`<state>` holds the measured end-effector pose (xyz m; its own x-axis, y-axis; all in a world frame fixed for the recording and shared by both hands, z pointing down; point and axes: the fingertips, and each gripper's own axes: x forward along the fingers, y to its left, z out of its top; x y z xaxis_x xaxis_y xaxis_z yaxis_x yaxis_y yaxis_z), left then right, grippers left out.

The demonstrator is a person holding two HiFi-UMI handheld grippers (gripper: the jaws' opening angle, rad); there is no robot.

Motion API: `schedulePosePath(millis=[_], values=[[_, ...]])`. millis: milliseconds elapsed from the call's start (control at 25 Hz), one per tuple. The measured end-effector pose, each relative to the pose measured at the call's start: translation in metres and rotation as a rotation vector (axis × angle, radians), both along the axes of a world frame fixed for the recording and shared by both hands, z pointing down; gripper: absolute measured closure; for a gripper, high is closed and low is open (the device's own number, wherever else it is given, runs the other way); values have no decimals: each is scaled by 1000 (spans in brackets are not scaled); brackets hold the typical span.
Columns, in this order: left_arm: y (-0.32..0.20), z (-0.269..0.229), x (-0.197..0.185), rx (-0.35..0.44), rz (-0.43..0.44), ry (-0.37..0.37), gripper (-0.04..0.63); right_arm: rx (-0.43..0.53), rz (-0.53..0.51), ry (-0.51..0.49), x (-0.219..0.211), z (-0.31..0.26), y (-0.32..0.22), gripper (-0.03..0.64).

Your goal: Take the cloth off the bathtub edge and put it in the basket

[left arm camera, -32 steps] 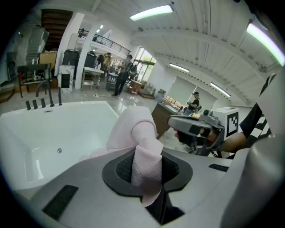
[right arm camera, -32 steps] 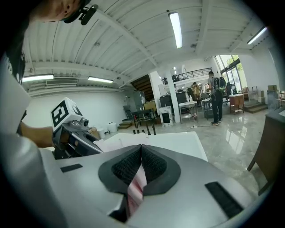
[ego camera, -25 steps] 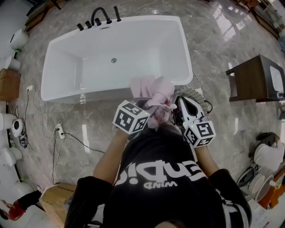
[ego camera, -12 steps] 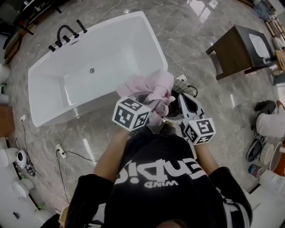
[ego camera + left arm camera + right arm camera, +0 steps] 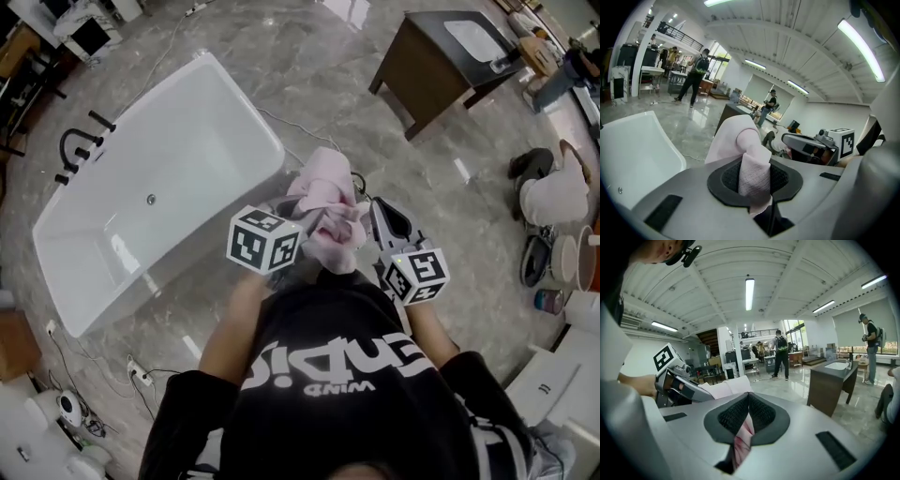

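Note:
The pink cloth [image 5: 326, 208] hangs bunched in the air in front of me, held by both grippers. My left gripper [image 5: 307, 217] is shut on a fold of the cloth [image 5: 753, 174], which stands up between its pads. My right gripper [image 5: 364, 221] is shut on another part of the cloth [image 5: 742, 439], a thin strip pinched in its jaws. The white bathtub [image 5: 141, 192] lies to the left on the marble floor, apart from the cloth. I cannot make out the basket; something dark shows just behind the cloth.
A dark wooden vanity cabinet [image 5: 439, 54] with a white basin stands at the upper right, also seen as the cabinet [image 5: 830, 380]. A crouching person [image 5: 555, 192] and buckets [image 5: 562, 267] are at the right. Cables [image 5: 141, 373] trail at the lower left. People stand in the distance.
The view has swung right: the bathtub slid to the left and the cabinet came nearer. Both grippers moved away from the tub edge with the cloth still held between them.

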<state>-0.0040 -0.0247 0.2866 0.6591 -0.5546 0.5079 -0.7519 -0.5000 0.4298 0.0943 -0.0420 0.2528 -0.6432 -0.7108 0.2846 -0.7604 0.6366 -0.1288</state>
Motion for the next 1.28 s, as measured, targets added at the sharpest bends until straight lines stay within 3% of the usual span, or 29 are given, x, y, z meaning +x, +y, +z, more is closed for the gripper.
schedulePosePath(millis=[240,640,1280], values=[[-17,-3,42,-4,89,-4,518,-13,78,-4,32,5,-10,604],[-22,13,61,-25,179,-55,518,-36,146,-39,41,18,-17,604],[-54,82,47,-117,153,-127,518,-133,192,-26,60,74,-48,604]])
